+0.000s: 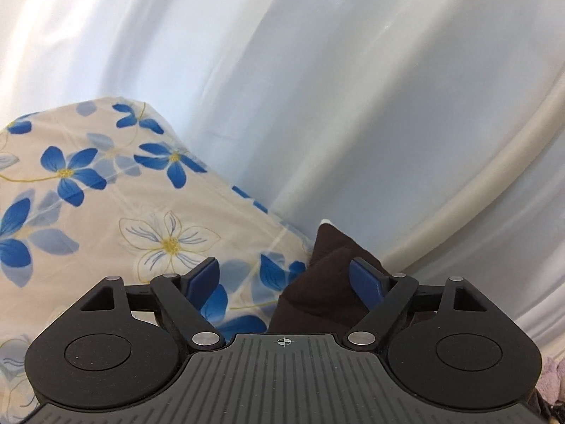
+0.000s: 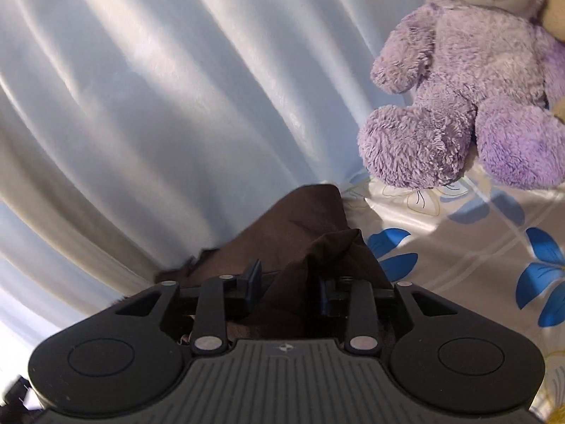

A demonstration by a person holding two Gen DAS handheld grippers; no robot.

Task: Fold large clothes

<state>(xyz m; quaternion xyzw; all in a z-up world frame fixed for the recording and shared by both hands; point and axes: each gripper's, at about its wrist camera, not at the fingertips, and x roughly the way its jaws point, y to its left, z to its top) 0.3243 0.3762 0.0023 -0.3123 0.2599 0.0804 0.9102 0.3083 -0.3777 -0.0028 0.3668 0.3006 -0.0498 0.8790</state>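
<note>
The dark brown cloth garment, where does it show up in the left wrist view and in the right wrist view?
Left wrist view: the dark brown cloth garment rises bottom centre-right, between the wide-open blue fingers.
Right wrist view: it fills the lower centre, a fold standing between the fingers.
Shared landmark: the cream bedsheet with blue flowers, lying left of the garment in the left view and right of it in the right view.

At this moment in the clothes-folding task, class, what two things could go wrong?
1. The left gripper stands open, so the dark brown garment between its fingers may slump out of its fold.
2. The right gripper has garment bunched between its part-open jaws; pulling away could drag it across the floral sheet towards the purple teddy bear.
</note>
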